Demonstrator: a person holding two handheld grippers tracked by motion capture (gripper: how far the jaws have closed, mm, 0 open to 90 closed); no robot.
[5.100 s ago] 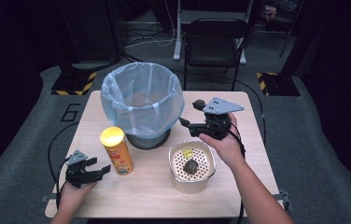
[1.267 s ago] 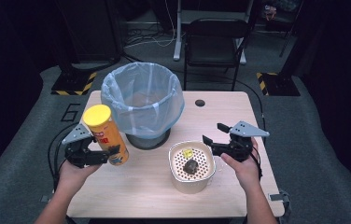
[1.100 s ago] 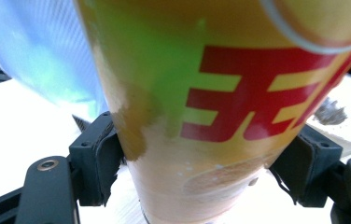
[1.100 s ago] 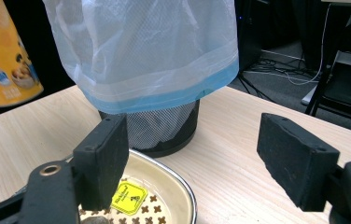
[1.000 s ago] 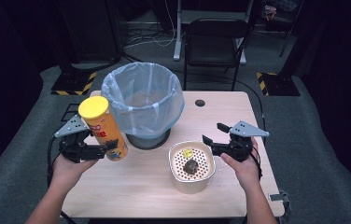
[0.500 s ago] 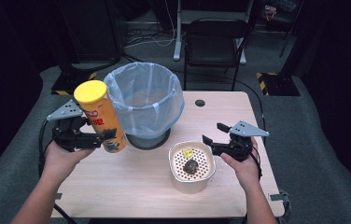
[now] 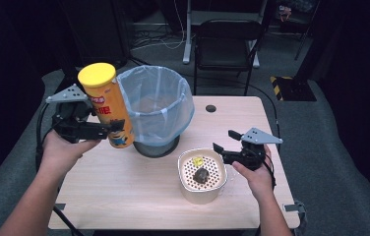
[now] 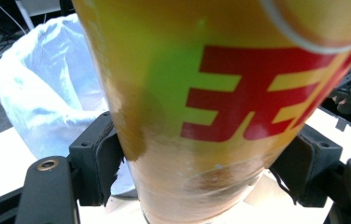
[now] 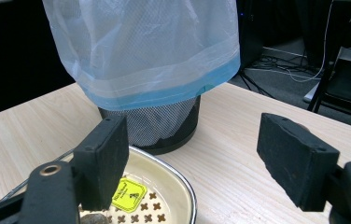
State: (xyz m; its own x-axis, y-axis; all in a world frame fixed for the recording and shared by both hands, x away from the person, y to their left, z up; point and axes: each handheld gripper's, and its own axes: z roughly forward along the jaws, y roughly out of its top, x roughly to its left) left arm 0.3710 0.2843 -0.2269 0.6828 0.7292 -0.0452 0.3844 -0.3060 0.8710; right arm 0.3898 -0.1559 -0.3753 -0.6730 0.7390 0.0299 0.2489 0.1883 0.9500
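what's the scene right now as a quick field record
left claw: shut on the chip can, held above the table
chip can: upright, yellow lid, beside the bin
bin: mesh, lined with a pale blue bag
right claw: open, beside the dish
dish: perforated, holds a dark lump and a yellow piece

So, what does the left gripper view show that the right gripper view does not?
Left gripper view: the yellow can clamped between the left gripper pads, red lettering close up. Right gripper view: the open right gripper, the perforated bowl with a yellow packet, and the bin's black mesh base. Both: the bin liner and the wooden table.
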